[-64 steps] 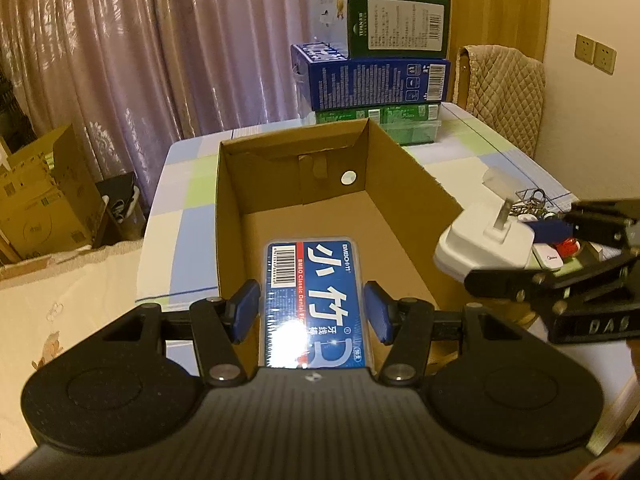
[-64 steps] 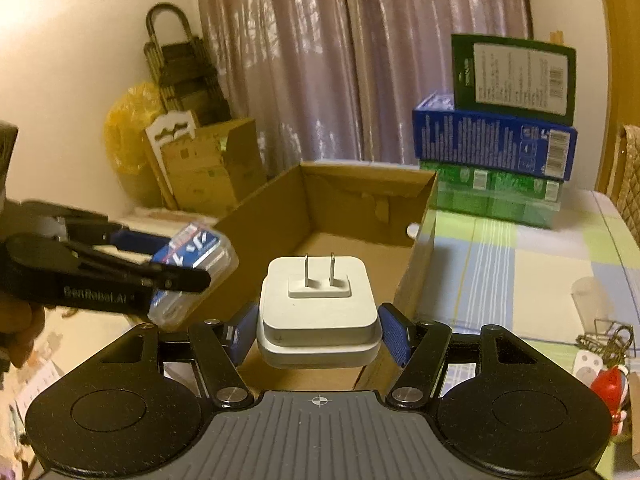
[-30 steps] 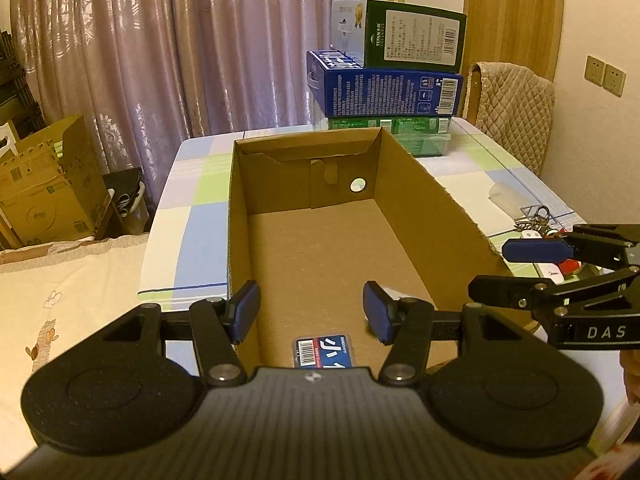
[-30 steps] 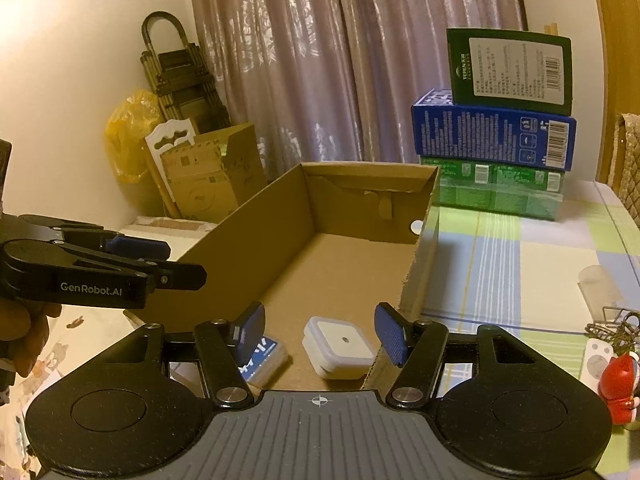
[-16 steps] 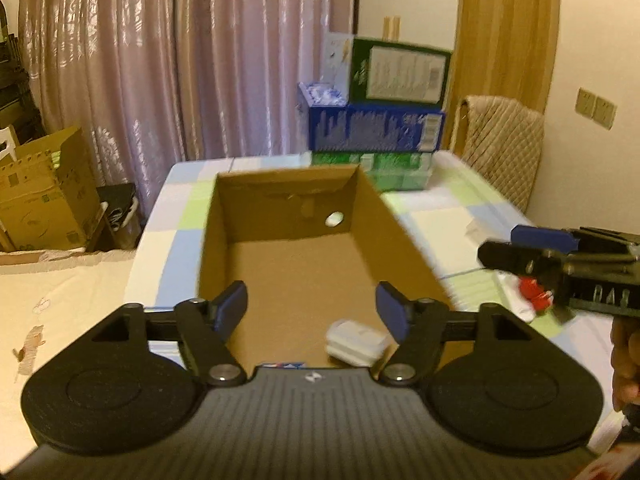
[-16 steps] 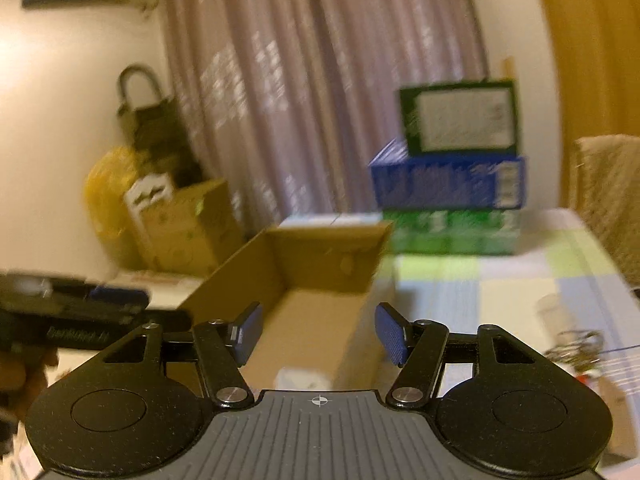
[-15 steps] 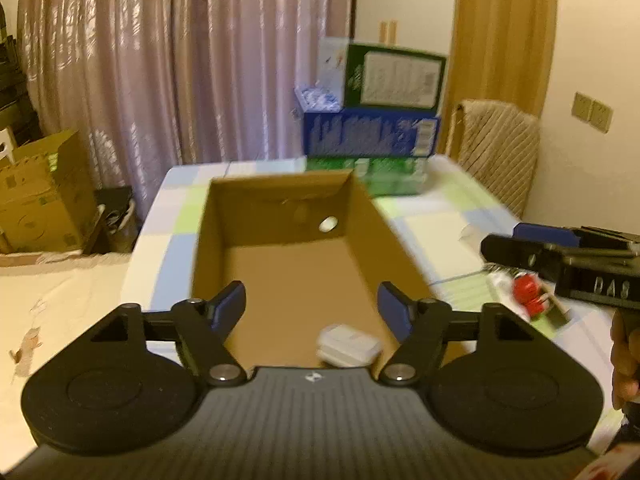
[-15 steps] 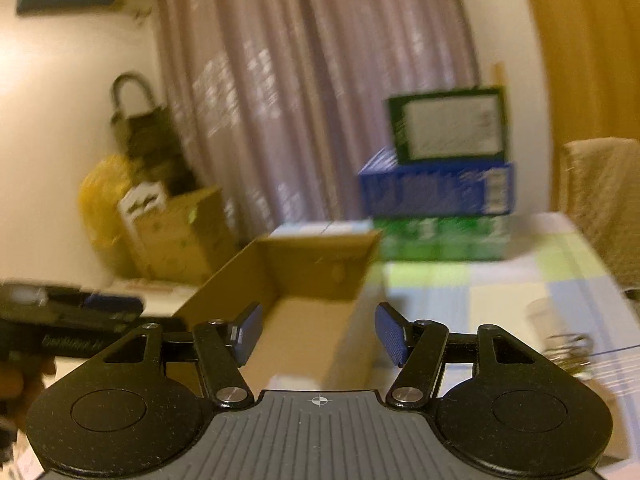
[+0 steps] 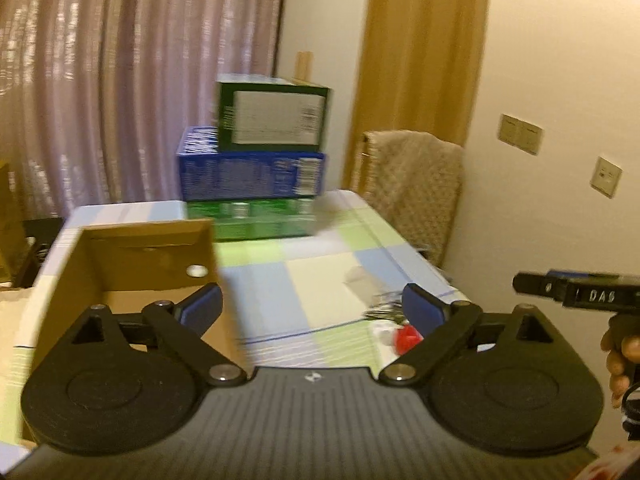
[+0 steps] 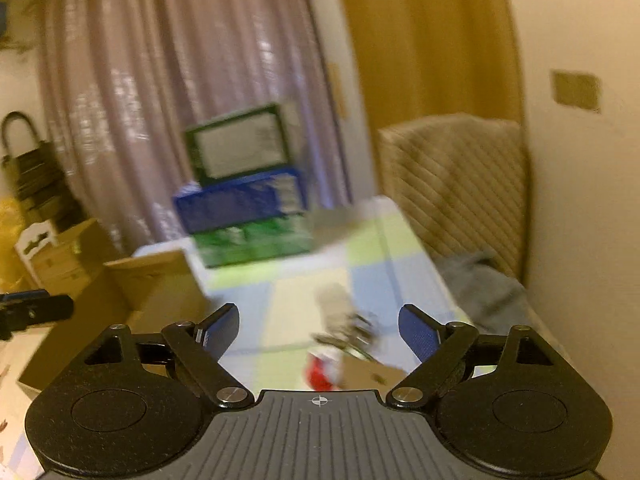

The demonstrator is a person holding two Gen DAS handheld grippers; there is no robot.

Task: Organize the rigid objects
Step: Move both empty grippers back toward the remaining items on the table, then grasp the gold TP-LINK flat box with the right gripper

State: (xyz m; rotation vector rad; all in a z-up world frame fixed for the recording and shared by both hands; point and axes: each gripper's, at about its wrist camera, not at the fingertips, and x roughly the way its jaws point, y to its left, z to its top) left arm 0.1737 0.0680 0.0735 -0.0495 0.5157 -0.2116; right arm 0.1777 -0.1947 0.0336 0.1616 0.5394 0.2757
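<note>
1. Both grippers have swung right, away from the cardboard box (image 9: 120, 264) and toward the clutter at the right side of the checked surface (image 9: 288, 276); two seconds ago each carried an item over the box, and both items were lying on the box floor a second ago.
2. The left gripper (image 9: 312, 308) now stands with jaws wide apart and empty, and the right gripper (image 10: 318, 326) likewise shows open jaws with nothing between them.
3. The box floor is hidden at this angle, so the two deposited items cannot be seen now.
4. The remaining things lie ahead: a red object (image 10: 320, 372) sits low between the right gripper's fingers, with a tangle that looks like keys (image 10: 352, 334) just beyond it; motion blur hides their details.
5. The stacked cartons (image 9: 256, 176) stand at the far end of the surface, untouched.
6. Judged from this, one drop-off is done and the next pickup is starting, probably the red object.
</note>
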